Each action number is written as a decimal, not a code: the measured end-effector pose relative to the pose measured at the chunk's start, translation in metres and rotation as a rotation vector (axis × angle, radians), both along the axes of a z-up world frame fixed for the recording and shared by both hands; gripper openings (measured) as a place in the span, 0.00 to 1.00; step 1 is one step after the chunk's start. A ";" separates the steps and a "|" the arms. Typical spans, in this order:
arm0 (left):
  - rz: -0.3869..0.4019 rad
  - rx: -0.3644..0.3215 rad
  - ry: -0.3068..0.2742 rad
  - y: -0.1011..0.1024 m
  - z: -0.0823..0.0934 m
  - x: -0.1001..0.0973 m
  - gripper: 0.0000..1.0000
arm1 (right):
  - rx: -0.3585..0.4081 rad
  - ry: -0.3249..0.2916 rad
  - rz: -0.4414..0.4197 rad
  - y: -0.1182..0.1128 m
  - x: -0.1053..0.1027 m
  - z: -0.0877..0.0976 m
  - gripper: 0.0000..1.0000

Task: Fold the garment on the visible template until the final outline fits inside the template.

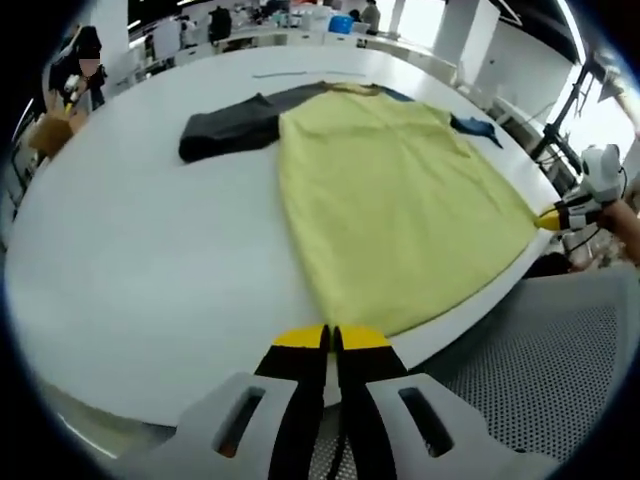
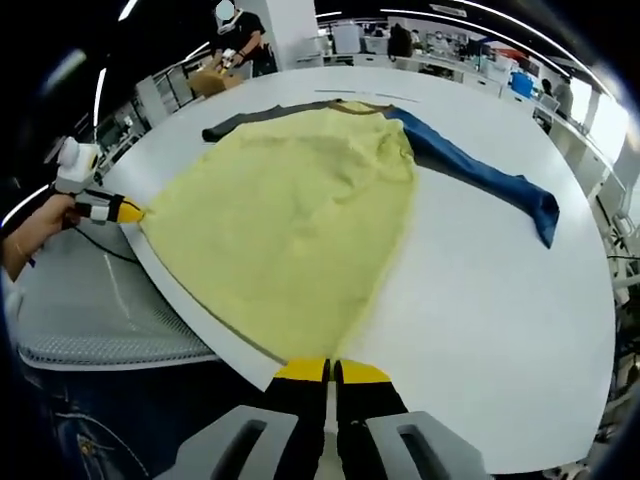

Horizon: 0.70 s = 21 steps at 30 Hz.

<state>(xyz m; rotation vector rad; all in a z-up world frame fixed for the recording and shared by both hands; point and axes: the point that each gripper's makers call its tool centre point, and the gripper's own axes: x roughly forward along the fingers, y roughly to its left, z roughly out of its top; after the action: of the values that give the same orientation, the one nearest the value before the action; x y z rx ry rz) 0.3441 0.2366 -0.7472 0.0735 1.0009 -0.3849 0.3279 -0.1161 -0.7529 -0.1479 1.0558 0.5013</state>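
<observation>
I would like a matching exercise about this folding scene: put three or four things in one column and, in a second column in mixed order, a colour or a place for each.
Column 1
1. garment body
2. long sleeve
3. other sleeve
4. table

Column 2
A. dark grey
B. white
C. blue
D. yellow, with both claws shut on its lower edge

Pairs: 1-D, 2-C, 3-A, 4-B

The left claw and the right claw each pinch a corner of the hem near the table's edge.
</observation>
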 end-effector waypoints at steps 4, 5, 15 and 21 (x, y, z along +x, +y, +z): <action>-0.005 0.003 0.020 -0.002 -0.002 -0.005 0.00 | -0.004 0.004 -0.017 -0.003 -0.001 0.000 0.00; -0.011 0.007 0.025 -0.002 -0.003 -0.006 0.00 | -0.004 0.004 -0.018 -0.003 -0.001 0.000 0.00; -0.035 0.041 0.016 -0.002 -0.004 -0.007 0.02 | 0.027 -0.031 0.006 -0.001 0.001 0.002 0.00; -0.030 -0.018 -0.057 -0.006 0.006 0.001 0.17 | 0.055 -0.048 -0.017 -0.002 0.002 0.005 0.05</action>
<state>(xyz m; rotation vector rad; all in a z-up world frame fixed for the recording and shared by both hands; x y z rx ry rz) 0.3448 0.2308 -0.7407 0.0827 0.9411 -0.4175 0.3299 -0.1182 -0.7478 -0.1020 0.9944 0.5085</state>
